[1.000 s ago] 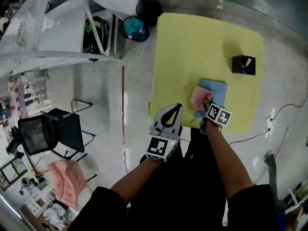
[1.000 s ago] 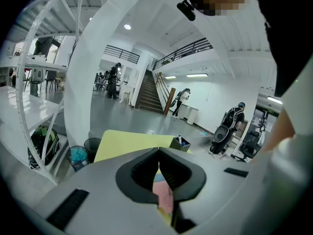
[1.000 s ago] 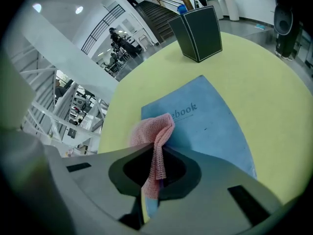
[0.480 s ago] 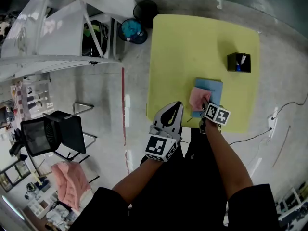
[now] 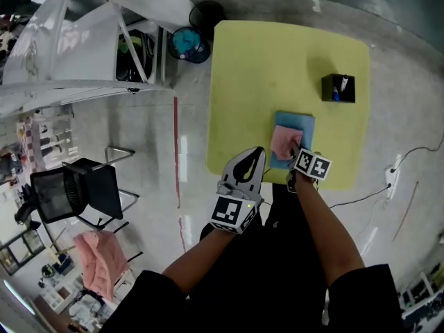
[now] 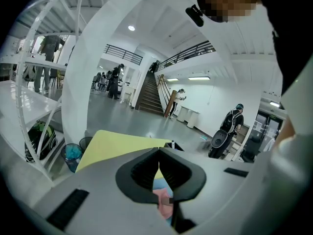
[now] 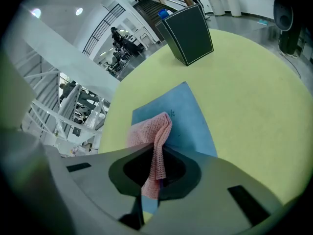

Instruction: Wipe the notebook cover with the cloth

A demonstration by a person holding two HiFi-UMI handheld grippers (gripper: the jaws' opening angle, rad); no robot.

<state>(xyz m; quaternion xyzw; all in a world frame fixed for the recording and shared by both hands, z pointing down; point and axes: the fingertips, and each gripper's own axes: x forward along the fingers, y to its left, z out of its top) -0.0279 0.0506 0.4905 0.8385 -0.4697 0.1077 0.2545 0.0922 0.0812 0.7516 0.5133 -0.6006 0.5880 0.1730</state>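
Observation:
A blue notebook point(image 5: 300, 125) point(image 7: 188, 115) lies flat near the front edge of the yellow table point(image 5: 270, 61). A pink knitted cloth point(image 5: 282, 141) point(image 7: 155, 143) rests on its near left part, pinched between the jaws of my right gripper point(image 5: 297, 149) point(image 7: 157, 156), which is shut on it. My left gripper point(image 5: 250, 160) point(image 6: 159, 156) hangs off the table's front edge, to the left of the notebook, jaws shut with nothing in them. Through its jaws I glimpse the pink cloth point(image 6: 164, 201).
A black pen holder point(image 5: 338, 88) point(image 7: 188, 32) stands on the table beyond the notebook. Off the table's left are a blue-lined bin point(image 5: 189, 44), a black bin point(image 5: 208, 12), white shelving point(image 5: 90, 40) and a black chair point(image 5: 76, 189). A cable point(image 5: 361, 198) runs on the floor.
The right gripper stays on the cloth at the notebook's near left; the whole scene has shifted slightly left and up in the head view. The left gripper holds its place.

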